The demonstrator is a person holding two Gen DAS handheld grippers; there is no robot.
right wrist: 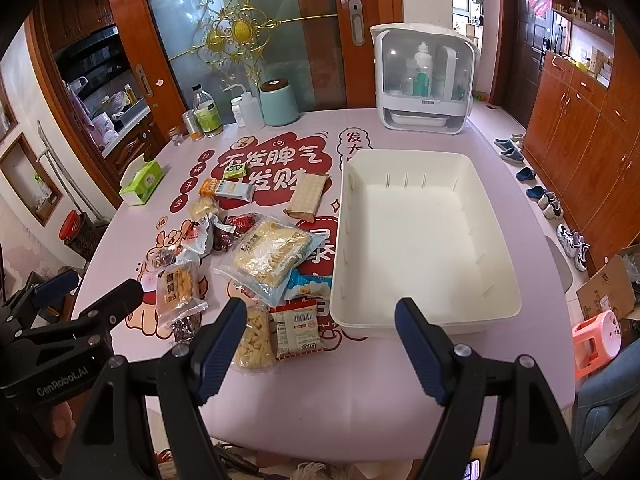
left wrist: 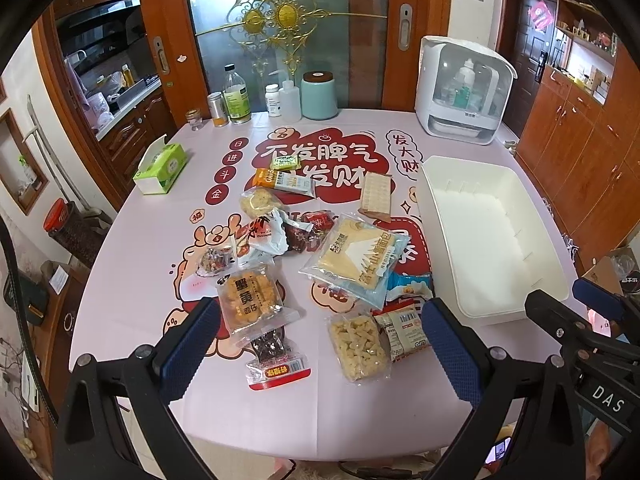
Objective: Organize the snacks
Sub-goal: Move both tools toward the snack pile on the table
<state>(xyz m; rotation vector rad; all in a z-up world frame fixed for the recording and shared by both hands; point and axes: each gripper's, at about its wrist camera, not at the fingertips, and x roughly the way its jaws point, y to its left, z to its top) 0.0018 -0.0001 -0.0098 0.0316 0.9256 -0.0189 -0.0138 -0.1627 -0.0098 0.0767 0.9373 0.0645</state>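
Observation:
Several snack packets lie scattered on the pink printed table [left wrist: 132, 304]. Among them are a large bread packet [left wrist: 354, 258], an egg-yolk snack packet [left wrist: 250, 302], a puffed snack packet [left wrist: 358, 346] and a wafer bar [left wrist: 376, 194]. An empty white bin [left wrist: 492, 240] stands to their right; it also shows in the right wrist view [right wrist: 424, 240]. My left gripper [left wrist: 320, 344] is open and empty above the near snacks. My right gripper [right wrist: 320, 344] is open and empty above the table's front edge, by the bin's near left corner.
A green tissue box [left wrist: 162, 168] sits at the left. Bottles, jars and a teal canister [left wrist: 318, 94] line the far edge. A white appliance [left wrist: 460, 88] stands at the back right. Wooden cabinets, shoes and a pink stool [right wrist: 596, 340] are off to the right.

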